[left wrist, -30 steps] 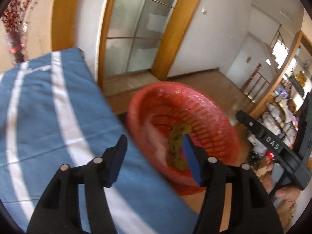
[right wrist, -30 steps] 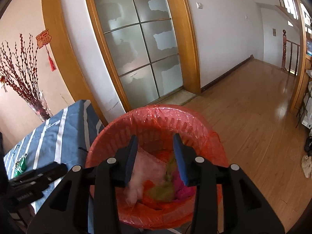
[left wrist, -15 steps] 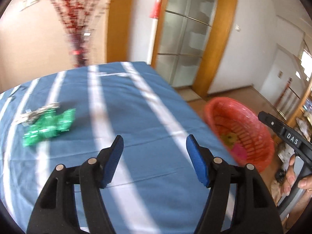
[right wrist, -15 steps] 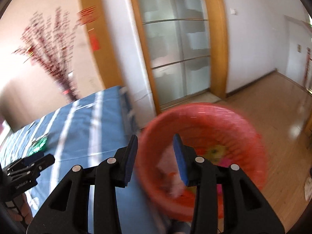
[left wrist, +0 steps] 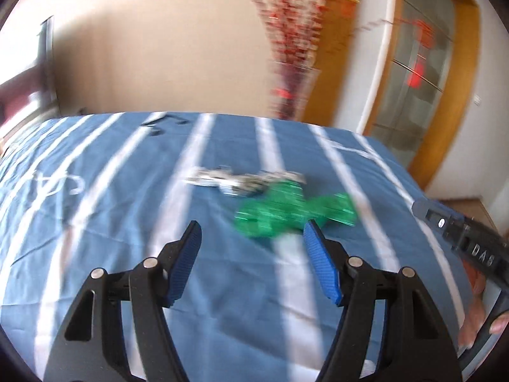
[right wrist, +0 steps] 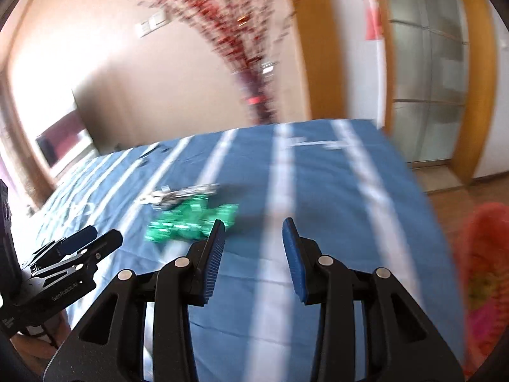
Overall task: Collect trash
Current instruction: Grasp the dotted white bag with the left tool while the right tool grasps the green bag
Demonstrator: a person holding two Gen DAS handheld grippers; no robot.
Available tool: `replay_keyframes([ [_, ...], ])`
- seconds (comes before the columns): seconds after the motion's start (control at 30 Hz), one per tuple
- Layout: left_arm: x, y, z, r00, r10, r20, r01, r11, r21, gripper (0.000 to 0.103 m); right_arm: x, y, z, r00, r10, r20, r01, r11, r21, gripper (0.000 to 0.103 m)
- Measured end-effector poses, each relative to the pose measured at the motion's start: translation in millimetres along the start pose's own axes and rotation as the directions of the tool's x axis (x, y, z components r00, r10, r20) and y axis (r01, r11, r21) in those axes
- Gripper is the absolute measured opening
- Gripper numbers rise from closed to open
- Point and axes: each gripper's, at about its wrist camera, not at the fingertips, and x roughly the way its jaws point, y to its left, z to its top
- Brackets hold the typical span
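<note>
Risks first. Green wrapper (left wrist: 294, 211) thin and crinkled, lying flat on striped blue tablecloth (left wrist: 95, 222); likely to slide or fold away under a shallow pinch, or to come up with a fold of cloth caught beside it. Silver wrapper (left wrist: 241, 181) touching the green one on its far side; a grab at one could drag or flick the other, possibly off the table. Both views smeared with motion blur, so exact outlines of the two pieces hard to judge; a fast approach could overshoot. Red basket (right wrist: 483, 273) down at the right, off the table's edge, only partly in view; a carry across that edge could shed a loosely held piece onto the floor.

Pose. Left gripper (left wrist: 251, 248) angled down over the cloth, jaws spread wide, nothing between the pads, green wrapper just beyond and slightly right of the tips. Right gripper (right wrist: 253, 242) likewise tilted down, jaws parted more narrowly, empty, bare cloth between them, wrappers ahead and to the left. Left tool visible low at the left of the right view; right tool's body at the right edge of the left view, with fingers of a hand (left wrist: 477, 318) below it. Neither tool touching any trash.
</note>
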Motion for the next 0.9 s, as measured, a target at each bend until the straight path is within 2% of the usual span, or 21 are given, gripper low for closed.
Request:
replay_keyframes([
  [0.17,0,51,8,0.998,0.069,0.010,-0.067,0.994,-0.091,0.066,48,40,6,0.996,0.037,-0.079,-0.042,0.997,-0.059,0.039],
  [0.33,3,72,11,0.995,0.100,0.014,-0.098,0.990,-0.098,0.066,88,60,11,0.993,-0.003,-0.122,-0.008,0.996,-0.089,0.040],
  [0.4,7,76,12,0.994,0.104,0.013,-0.103,0.990,-0.092,0.066,99,63,10,0.989,-0.016,-0.149,0.001,0.995,-0.102,0.049],
  [0.7,34,73,19,0.997,0.075,-0.026,-0.077,0.994,-0.083,0.066,119,73,1,0.978,-0.100,-0.182,0.052,0.966,-0.252,0.051],
  [0.9,45,66,24,0.997,0.059,-0.046,-0.063,0.994,-0.085,0.066,129,62,6,0.971,-0.078,-0.225,0.030,0.977,-0.209,0.056],
])
